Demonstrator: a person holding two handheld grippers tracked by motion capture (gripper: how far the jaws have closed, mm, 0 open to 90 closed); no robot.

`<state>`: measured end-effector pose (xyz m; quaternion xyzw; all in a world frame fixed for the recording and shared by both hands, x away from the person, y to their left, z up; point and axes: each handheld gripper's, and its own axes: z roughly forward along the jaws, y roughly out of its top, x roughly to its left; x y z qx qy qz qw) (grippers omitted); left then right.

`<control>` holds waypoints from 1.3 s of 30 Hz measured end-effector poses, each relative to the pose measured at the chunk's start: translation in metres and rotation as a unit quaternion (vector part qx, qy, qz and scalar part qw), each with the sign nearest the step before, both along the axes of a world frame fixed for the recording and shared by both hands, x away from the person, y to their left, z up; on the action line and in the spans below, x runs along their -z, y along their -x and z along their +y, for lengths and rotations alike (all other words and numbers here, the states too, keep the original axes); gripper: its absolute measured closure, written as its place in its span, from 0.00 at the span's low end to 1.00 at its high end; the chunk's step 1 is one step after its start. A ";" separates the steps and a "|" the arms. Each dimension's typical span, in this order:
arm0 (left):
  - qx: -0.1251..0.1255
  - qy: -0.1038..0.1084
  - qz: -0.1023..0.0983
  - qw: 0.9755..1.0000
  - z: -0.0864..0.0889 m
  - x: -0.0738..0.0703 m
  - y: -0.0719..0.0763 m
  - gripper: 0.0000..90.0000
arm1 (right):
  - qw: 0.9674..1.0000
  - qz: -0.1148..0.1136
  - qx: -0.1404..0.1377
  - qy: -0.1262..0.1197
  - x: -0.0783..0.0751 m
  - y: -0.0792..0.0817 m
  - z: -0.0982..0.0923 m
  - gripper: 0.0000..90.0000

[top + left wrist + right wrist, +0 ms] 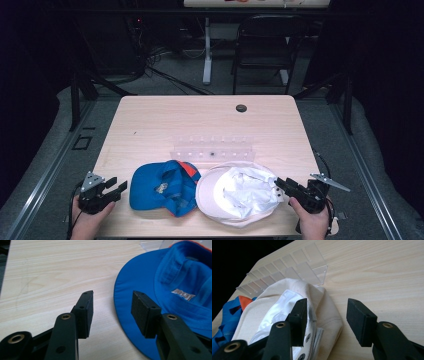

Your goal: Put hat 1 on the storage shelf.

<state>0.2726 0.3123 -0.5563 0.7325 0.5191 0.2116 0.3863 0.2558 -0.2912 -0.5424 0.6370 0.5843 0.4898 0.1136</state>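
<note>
Bench (165,120): a pale wood-grain top, bare across its far half apart from a small dark round hole (241,108) near the far edge, right of centre.
White cap (237,192): lies on the near right of the bench with its inside facing up (crumpled white lining showing), its left edge touching the blue cap; in the right gripper view its cream brim and a strap with metal eyelets sit under and beside the left jaw.
Blue cap (162,187): lies on the near left of the bench, crown creased, with an orange patch at its far right side and a small light logo (183,294) on the front; its brim points left toward the left gripper.
Clear rack (212,148): a see-through plastic stand with a row of small slots, just beyond the two caps, near the middle of the bench; the white cap's far edge reaches right up to it in the right gripper view.
Left gripper (119,188): held in the person's left hand (87,220) at the near left corner, jaws spread and released, holding nothing; the blue brim lies just beside its right jaw.
Right gripper (278,184): held in the person's right hand (312,220) at the near right, jaws spread and empty, tips at the white cap's right edge (contact cannot be told).
</note>
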 end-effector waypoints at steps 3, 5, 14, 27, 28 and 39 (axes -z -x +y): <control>-0.004 0.000 0.000 1.000 -0.001 0.000 -0.001 0.58 | 1.000 -0.003 0.004 0.003 -0.002 0.001 0.000 0.57; -0.007 0.008 0.000 1.000 0.000 0.001 -0.002 0.59 | 1.000 0.002 0.007 0.003 -0.003 0.001 0.000 0.51; 0.002 0.007 -0.005 1.000 0.001 -0.001 0.004 0.59 | 1.000 0.007 0.005 -0.005 -0.006 0.008 0.005 0.61; 0.019 -0.015 -0.025 0.999 -0.006 -0.005 0.008 0.56 | 0.998 0.049 -0.003 0.034 -0.020 0.007 0.013 0.60; 0.019 -0.019 -0.018 0.999 -0.007 -0.004 0.008 0.56 | 0.997 0.068 -0.012 0.030 -0.024 0.005 0.014 0.59; 0.021 -0.020 -0.009 1.000 -0.010 -0.003 0.008 0.55 | 0.990 0.128 -0.045 0.038 -0.045 -0.009 0.013 0.57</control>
